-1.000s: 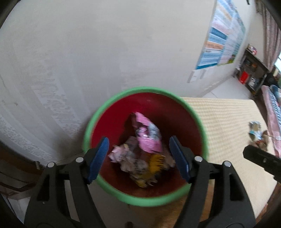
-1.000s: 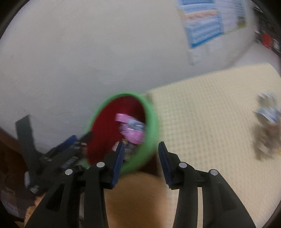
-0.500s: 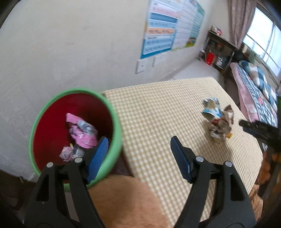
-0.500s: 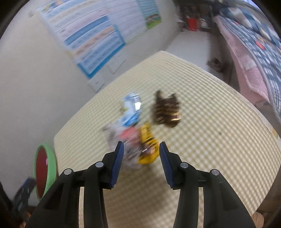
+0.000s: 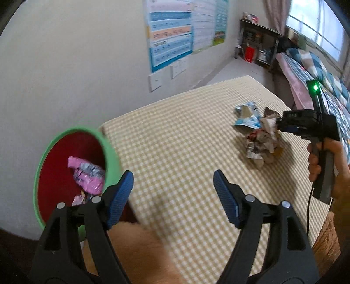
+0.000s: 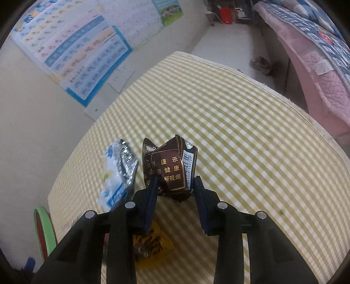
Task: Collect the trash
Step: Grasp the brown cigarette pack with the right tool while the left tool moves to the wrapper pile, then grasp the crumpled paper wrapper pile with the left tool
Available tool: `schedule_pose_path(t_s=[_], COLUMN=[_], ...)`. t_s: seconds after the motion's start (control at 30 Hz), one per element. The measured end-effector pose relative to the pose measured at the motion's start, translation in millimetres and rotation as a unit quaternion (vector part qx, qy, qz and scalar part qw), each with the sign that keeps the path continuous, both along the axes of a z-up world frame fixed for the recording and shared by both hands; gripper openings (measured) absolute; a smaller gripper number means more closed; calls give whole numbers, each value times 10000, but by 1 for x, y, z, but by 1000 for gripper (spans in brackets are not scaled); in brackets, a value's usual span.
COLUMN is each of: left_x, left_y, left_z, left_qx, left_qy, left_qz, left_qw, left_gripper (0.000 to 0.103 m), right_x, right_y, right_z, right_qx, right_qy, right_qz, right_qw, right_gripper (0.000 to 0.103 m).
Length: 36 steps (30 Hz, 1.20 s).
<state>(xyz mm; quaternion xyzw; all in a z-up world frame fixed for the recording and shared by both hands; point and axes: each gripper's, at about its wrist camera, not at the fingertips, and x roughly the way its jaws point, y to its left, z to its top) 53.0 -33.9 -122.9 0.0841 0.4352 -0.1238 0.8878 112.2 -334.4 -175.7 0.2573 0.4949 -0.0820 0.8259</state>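
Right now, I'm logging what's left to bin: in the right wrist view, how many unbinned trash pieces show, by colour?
Dark brown crumpled cigarette pack: 1
Blue-and-white foil wrapper: 1
Yellow plastic wrapper: 1
Total: 3

Left gripper (image 5: 172,192) fingers spread; right gripper (image 6: 176,187) fingers parted.

Home, a bedroom or living room. Bed (image 6: 315,63) along one side, pink quilt under a blue patchwork blanket. Learning charts (image 5: 169,32) taped to a plain wall, wall switches (image 5: 155,81) below them. Curtain (image 5: 274,15) beside a bright window (image 5: 317,28). Dark shelf unit (image 5: 258,41) in the far corner, cluttered with small household items. Table under a yellow checked cloth (image 6: 229,122). Slippers (image 6: 260,63) on the bare floor by the bed.
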Motion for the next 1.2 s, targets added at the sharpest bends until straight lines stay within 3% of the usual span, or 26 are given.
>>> schedule_pose_path(t_s=[0.23, 0.4, 0.57, 0.77, 0.9, 1.03, 1.07, 1.13, 1.2], left_x=[14, 36, 56, 64, 59, 57, 56, 55, 50], left_y=[-75, -126, -164, -162, -168, -174, -174, -173, -172], left_z=[-7, -16, -44, -54, -54, -62, -62, -61, -55], left_qx=[49, -52, 479, 212, 409, 361, 368, 323, 353], left_qy=[-44, 114, 296, 702, 614, 832, 789, 755, 675], left_qz=[-745, -947, -947, -1048, -1278, -1376, -1366, -1388, -1437], left_qw=[9972, 9954, 9939, 9918, 9891, 9863, 9868, 9869, 9867], left_gripper=[76, 76, 77, 79, 81, 81, 80, 66, 41], right_x=[-91, -148, -164, -171, -165, -162, -162, -162, -162], right_y=[-11, -3, -4, -11, -4, 0, 0, 0, 1], right_z=[39, 48, 22, 21, 22, 22, 23, 22, 20], right_qx=[307, 138, 531, 644, 727, 738, 721, 698, 696], right_qy=[-615, -827, -555, -629, -654, -662, -671, -680, -674], right_qz=[-233, -333, -415, -380, -296, -264, -271, -284, -303], right_qw=[9974, 9959, 9962, 9952, 9948, 9947, 9948, 9948, 9948], right_gripper=[33, 33, 33, 33, 33, 33, 33, 33, 33])
